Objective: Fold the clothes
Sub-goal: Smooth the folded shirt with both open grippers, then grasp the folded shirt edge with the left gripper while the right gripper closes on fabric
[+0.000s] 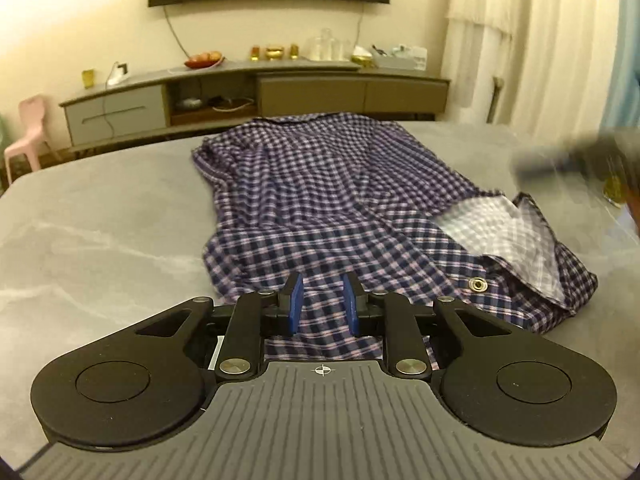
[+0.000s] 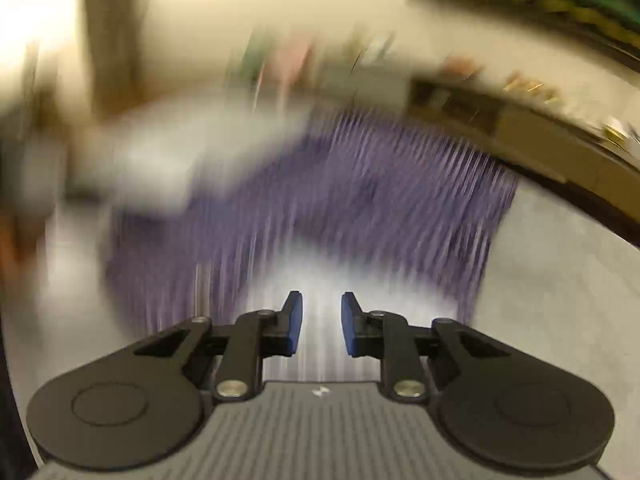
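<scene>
A navy, purple and white checked shirt (image 1: 320, 184) lies spread on the grey table (image 1: 100, 220). Its right corner is turned over and shows the pale inside (image 1: 500, 232), with a metal snap (image 1: 477, 284) beside it. My left gripper (image 1: 323, 304) hovers at the shirt's near hem; its blue pads (image 1: 295, 306) stand apart, and the cloth seen between them lies flat. The right wrist view is badly smeared. In it my right gripper (image 2: 321, 320) stands open over the shirt (image 2: 360, 200), nothing between its pads. A dark blur (image 1: 568, 160) at the right edge of the left wrist view is too smeared to identify.
A low sideboard (image 1: 260, 92) with bowls and jars runs along the far wall under a framed picture. A pink chair (image 1: 28, 132) stands at the far left. Pale curtains (image 1: 540, 40) hang at the right. The table's edge curves round beyond the shirt.
</scene>
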